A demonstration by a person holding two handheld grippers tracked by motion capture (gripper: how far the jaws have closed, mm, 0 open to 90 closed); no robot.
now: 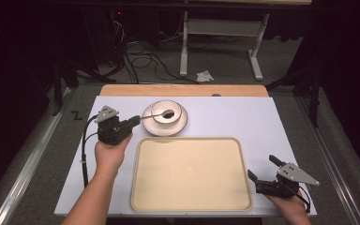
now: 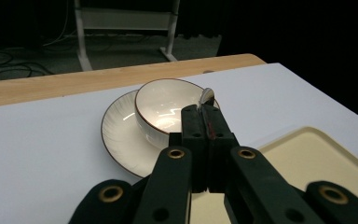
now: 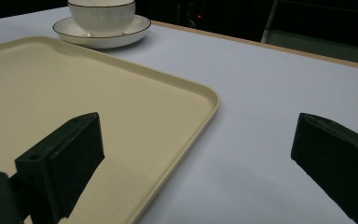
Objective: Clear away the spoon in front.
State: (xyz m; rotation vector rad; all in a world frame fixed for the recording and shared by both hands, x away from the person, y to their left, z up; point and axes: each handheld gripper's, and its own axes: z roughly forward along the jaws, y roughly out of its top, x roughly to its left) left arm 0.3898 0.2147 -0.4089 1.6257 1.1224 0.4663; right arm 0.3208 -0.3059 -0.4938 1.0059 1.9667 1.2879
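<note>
The left gripper [image 1: 132, 122] has its jaws shut tight on the spoon [image 1: 158, 115] handle; the spoon points right, its round end over the bowl [image 1: 168, 115] (on its saucer [image 1: 182, 125]); the tray [image 1: 191, 173] is bare; the right gripper [image 1: 262, 171], jaws wide and empty, waits far off on the surface [image 1: 243, 117].

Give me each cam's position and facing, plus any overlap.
High view: above the near edge, facing forward and down on the white table; both forearms enter from below.
Left gripper view: rides the left gripper, shut on a silver metal spoon over the white gold-rimmed bowl.
Right gripper view: rides the open right gripper, facing the beige plastic tray.
All three show bowl and tray.
</note>
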